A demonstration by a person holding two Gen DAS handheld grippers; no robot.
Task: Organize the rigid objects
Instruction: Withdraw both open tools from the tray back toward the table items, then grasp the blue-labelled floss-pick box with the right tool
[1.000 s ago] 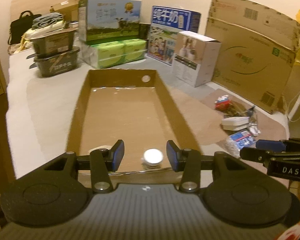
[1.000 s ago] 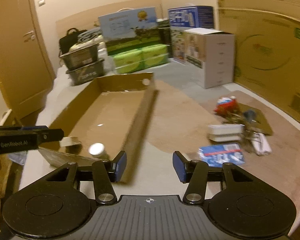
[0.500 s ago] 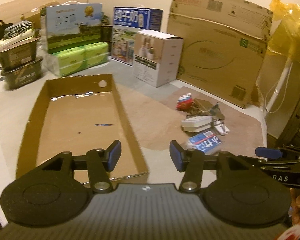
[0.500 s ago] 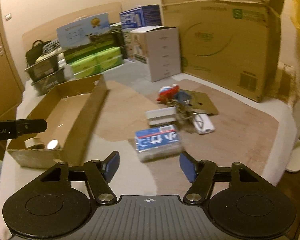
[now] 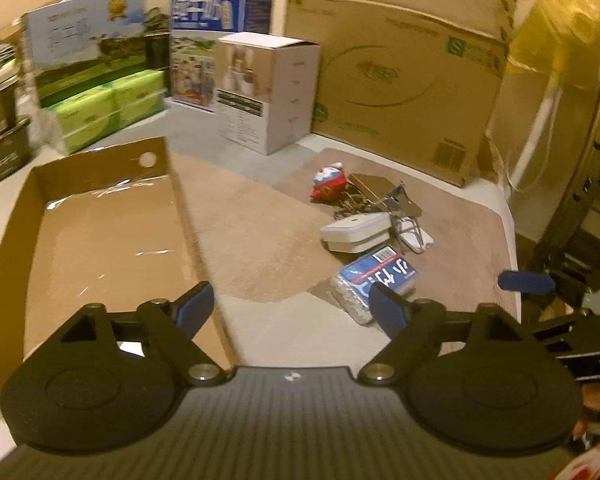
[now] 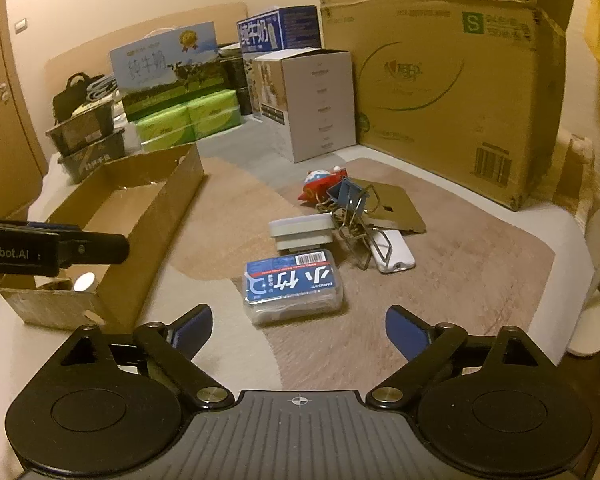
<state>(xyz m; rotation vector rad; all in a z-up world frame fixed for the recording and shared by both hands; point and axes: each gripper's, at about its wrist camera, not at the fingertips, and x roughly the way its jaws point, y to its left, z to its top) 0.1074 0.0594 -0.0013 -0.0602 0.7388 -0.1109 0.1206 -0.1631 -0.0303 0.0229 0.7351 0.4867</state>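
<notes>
Tray (image 6: 156, 216): holds a small round item (image 6: 84, 281) (lower left).
Remaining: pile (image 6: 332, 220), centre frame.
Left tongs (image 5: 288, 306), right tongs (image 6: 299, 326): spread, empty.

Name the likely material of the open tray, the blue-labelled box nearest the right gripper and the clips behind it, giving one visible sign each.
Open tray: corrugated cardboard, matt brown, raw cut edges; shiny tape inside.
Blue-labelled box: seemingly clear hard plastic, glossy, contents showing through below a printed label.
Clips: probably metal, thin bent wire handles with a dull glint; one body looks painted blue.
</notes>
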